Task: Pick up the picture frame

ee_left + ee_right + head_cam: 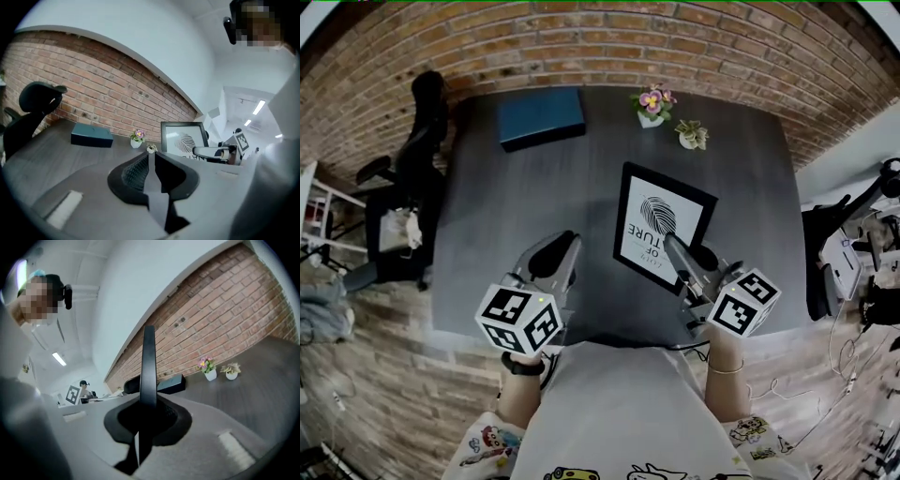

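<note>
Head view, one picture frame (661,217) pinched by right tool (669,241), left tool (566,242) slightly spread, empty, two potted plants (652,105)

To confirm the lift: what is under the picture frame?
The picture frame hides what lies directly beneath it; around it only dark table shows. The right gripper holds it by an edge.

Brick wall (675,37) runs along the far side of the dark grey table (534,216) in front of you. Black office chair (417,141) sits at the table's left edge, near the wall. Brownish floor (366,375) lies all round. Plain white wall (140,37) rises above the brick. To your right, ceiling strip lights (258,107) are lit.
</note>
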### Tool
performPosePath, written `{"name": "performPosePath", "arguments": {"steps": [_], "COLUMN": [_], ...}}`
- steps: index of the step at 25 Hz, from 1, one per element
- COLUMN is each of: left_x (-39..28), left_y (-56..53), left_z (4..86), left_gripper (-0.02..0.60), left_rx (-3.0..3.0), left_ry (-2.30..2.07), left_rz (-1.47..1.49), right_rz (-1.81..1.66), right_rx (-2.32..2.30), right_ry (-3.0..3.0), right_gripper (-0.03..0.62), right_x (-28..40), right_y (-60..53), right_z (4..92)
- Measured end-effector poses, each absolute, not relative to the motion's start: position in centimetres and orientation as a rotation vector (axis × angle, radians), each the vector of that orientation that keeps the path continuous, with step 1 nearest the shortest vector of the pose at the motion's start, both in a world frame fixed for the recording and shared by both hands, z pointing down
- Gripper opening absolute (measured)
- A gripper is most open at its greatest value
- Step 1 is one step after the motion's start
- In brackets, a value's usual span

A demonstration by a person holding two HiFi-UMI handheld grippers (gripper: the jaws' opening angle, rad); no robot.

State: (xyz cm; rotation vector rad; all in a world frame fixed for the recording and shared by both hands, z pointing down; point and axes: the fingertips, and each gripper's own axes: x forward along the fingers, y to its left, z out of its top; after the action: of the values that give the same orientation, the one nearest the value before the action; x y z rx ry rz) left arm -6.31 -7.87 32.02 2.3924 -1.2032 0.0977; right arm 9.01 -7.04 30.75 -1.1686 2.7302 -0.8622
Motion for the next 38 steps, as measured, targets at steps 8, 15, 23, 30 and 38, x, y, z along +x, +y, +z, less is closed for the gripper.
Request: {"name": "performPosePath", "arguments": {"steps": [8,15,23,30,38], "left_x": [-4.9,-4.8,-5.4,-5.8,-5.9], "left_y": [-7.2,-7.1,-8.1,-8.8,-8.8], "left_z": [30.2,30.3,30.7,31.2,31.5], "left_gripper": [0.02,0.012,0.012,0.012,0.012], "left_rx": [2.522,2.562,2.551,2.549,2.535], "left_ry": [-1.311,-1.389,-1.471,-1.496,-1.497], "left_rz": [0.193,0.272,0.283,0.306,0.303], "right_rz": [-0.438,-0.187,-0.03,-0.055,-0.096], "right_rx": [-1.529,-1.708,-1.78,-1.805,-1.799], "right_ry": [2.837,2.858,2.861,2.855,2.835], "right_gripper": [0.012,0.012,0.012,0.012,0.012], "right_x": [11.9,13.2,13.7,14.5,14.7], "right_y": [-6.3,-6.2,-6.9,-7.7,-7.7], "right_z": [28.4,27.8,27.9,28.8,28.9]}}
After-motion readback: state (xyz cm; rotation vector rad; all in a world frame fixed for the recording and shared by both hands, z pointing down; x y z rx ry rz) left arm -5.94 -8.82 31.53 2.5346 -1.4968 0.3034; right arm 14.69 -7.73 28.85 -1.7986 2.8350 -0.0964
